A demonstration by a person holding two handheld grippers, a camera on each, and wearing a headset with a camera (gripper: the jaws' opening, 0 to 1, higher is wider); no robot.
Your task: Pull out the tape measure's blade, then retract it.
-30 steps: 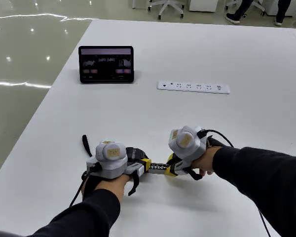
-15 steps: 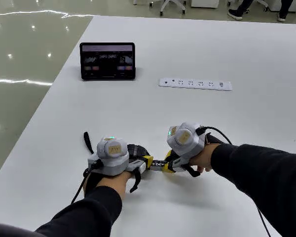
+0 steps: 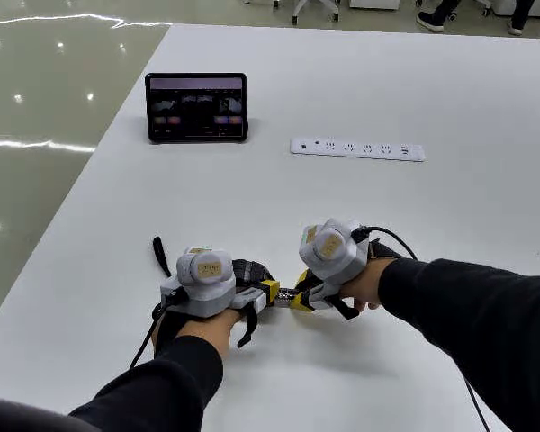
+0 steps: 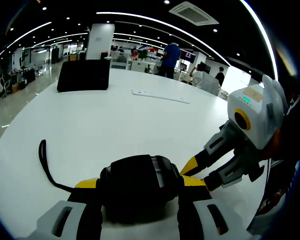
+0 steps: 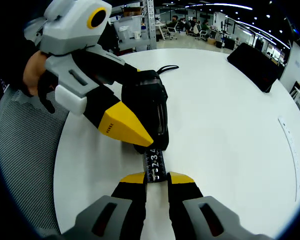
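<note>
A black tape measure case (image 3: 250, 274) lies on the white table, and my left gripper (image 3: 261, 295) is shut on it from the left. In the left gripper view the case (image 4: 140, 182) sits between the yellow-tipped fingers (image 4: 87, 186), with its wrist strap (image 4: 45, 162) trailing left. A short length of blade (image 5: 154, 166) sticks out of the case (image 5: 147, 107). My right gripper (image 5: 156, 178) is shut on the blade's end. In the head view the right gripper (image 3: 299, 300) sits just right of the case, with only a bit of blade (image 3: 284, 294) between them.
A dark tablet (image 3: 196, 107) stands at the back left of the table (image 3: 414, 234), and a white power strip (image 3: 357, 148) lies behind the grippers. The table's left edge drops to a shiny floor (image 3: 36, 108). People stand far off (image 4: 170, 55).
The right gripper has moved left toward the case, and the stretch of blade between the two grippers has become shorter. The left gripper has stayed on the case.
</note>
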